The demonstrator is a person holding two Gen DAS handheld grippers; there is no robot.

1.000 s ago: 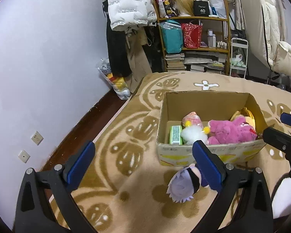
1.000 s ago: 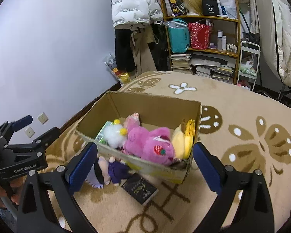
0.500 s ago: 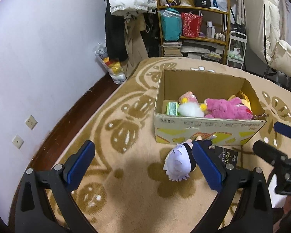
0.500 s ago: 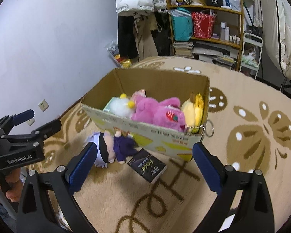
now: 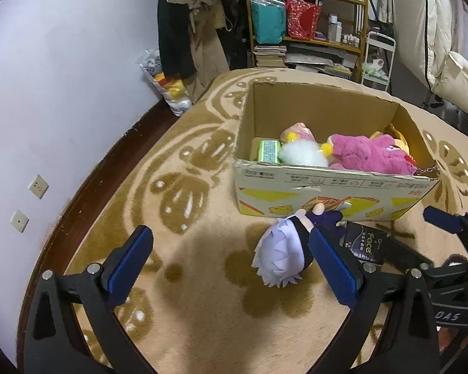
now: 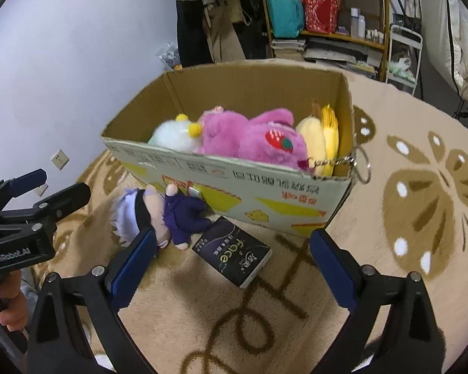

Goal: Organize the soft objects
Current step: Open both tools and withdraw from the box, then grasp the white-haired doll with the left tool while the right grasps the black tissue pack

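Note:
A cardboard box [image 5: 327, 190] [image 6: 234, 180] stands on the rug and holds a pink plush [image 5: 371, 155] [image 6: 252, 137], a white fluffy plush [image 5: 299, 154] [image 6: 171, 132] and a yellow plush [image 6: 318, 137]. A white-haired doll in dark clothes [image 5: 284, 249] [image 6: 153, 212] lies on the rug against the box front. My left gripper [image 5: 231, 258] is open and empty, above the rug just left of the doll. My right gripper [image 6: 234, 258] is open and empty, above a black packet [image 6: 234, 255] [image 5: 365, 246] beside the doll.
A patterned tan rug [image 5: 187, 187] covers the floor. A wooden shelf [image 5: 312, 15] with bags and books, hanging clothes [image 5: 177, 31] and a plastic bag [image 5: 168, 90] stand behind the box. A white wall [image 5: 62, 78] with sockets runs along the left.
Both grippers have dropped lower and tilted down toward the rug. The doll and the black packet now sit closer in both views. Both grippers stay open.

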